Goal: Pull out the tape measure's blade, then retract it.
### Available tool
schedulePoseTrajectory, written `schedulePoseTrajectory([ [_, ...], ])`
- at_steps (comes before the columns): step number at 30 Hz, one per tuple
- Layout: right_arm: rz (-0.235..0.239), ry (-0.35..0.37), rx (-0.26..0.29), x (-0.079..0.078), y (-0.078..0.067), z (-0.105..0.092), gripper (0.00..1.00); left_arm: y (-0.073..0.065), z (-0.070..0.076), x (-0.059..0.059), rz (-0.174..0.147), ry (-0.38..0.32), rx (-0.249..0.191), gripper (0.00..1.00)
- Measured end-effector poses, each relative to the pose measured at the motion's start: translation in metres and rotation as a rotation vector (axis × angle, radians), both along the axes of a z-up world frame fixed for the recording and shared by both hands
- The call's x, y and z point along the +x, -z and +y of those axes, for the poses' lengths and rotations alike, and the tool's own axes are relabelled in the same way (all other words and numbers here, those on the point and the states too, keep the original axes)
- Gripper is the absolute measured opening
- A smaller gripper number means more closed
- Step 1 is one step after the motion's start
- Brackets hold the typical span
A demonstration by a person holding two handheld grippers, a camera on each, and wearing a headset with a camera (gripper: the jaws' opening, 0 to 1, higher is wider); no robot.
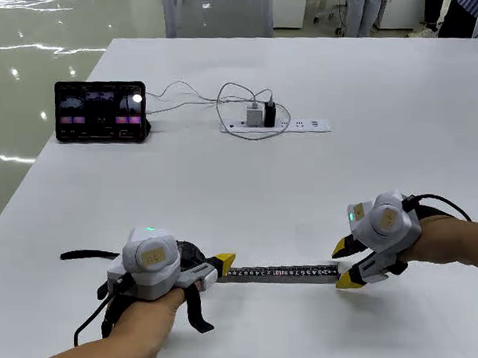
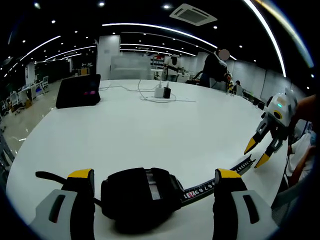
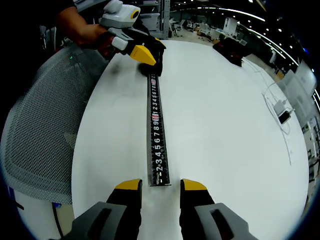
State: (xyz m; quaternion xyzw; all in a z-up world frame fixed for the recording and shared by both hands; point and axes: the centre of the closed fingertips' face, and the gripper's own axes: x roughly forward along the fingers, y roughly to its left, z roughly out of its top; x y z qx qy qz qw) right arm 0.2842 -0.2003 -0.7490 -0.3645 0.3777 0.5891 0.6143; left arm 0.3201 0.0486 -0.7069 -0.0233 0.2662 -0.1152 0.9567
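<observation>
While the left gripper (image 2: 154, 175) straddles the black tape measure case (image 2: 142, 197) with its jaws spread, a gap shows between the case and the jaw on the blade's side, so this tool is released, not clamped. In the head view the case lies on the white table (image 1: 302, 173) at about 7 o'clock, with its black strap (image 1: 85, 254) trailing toward 9 o'clock. The blade (image 3: 156, 130) is pulled out and lies flat on the table, running from the case toward 3 o'clock. Its free end reaches in between the yellow tips of the right gripper (image 3: 160, 185), whose jaws stand apart with a gap on either side, grasping nothing. Far across the table, a tablet (image 1: 100, 111) stands at 10 o'clock and a power strip (image 1: 292, 124) with white cables lies at 12 o'clock.
</observation>
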Motion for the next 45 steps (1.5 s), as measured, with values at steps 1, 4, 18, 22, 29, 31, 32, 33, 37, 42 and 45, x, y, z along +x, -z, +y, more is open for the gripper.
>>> schedulePoseTrajectory([
  [1,0.001,0.003,-0.002,0.000,0.001,0.000,0.25,0.000,0.000,0.000,0.000,-0.001,0.001,0.97],
  [4,0.006,0.003,-0.007,0.000,0.002,0.000,0.21,0.001,0.001,-0.001,-0.002,-0.007,-0.005,0.96],
  [18,-0.011,-0.034,-0.040,-0.001,0.005,0.002,0.12,0.004,0.008,-0.001,-0.012,-0.031,-0.011,0.89],
  [22,0.038,0.071,-0.048,0.000,0.005,0.002,0.11,0.004,0.013,-0.002,0.003,-0.065,-0.026,0.84],
  [29,0.034,0.067,-0.068,0.001,0.006,0.002,0.10,0.012,0.016,-0.007,0.024,-0.053,0.022,0.79],
  [31,0.032,0.055,-0.074,0.001,0.006,0.002,0.10,0.013,0.015,-0.008,0.038,-0.059,0.009,0.76],
  [32,0.035,0.057,-0.078,0.001,0.007,0.002,0.10,0.013,0.014,-0.008,0.047,-0.062,0.002,0.71],
  [33,0.035,0.056,-0.081,0.001,0.007,0.002,0.10,0.012,0.014,-0.007,0.043,-0.060,0.005,0.68],
  [37,0.038,0.055,-0.091,0.001,0.007,0.002,0.10,0.012,0.015,-0.007,0.052,-0.066,0.020,0.66],
  [42,0.042,0.057,-0.091,0.001,0.007,0.002,0.10,0.014,0.015,-0.007,0.109,-0.045,0.027,0.63],
  [45,0.046,0.057,-0.092,0.002,0.007,0.002,0.10,0.015,0.015,-0.008,0.115,-0.040,0.041,0.62],
])
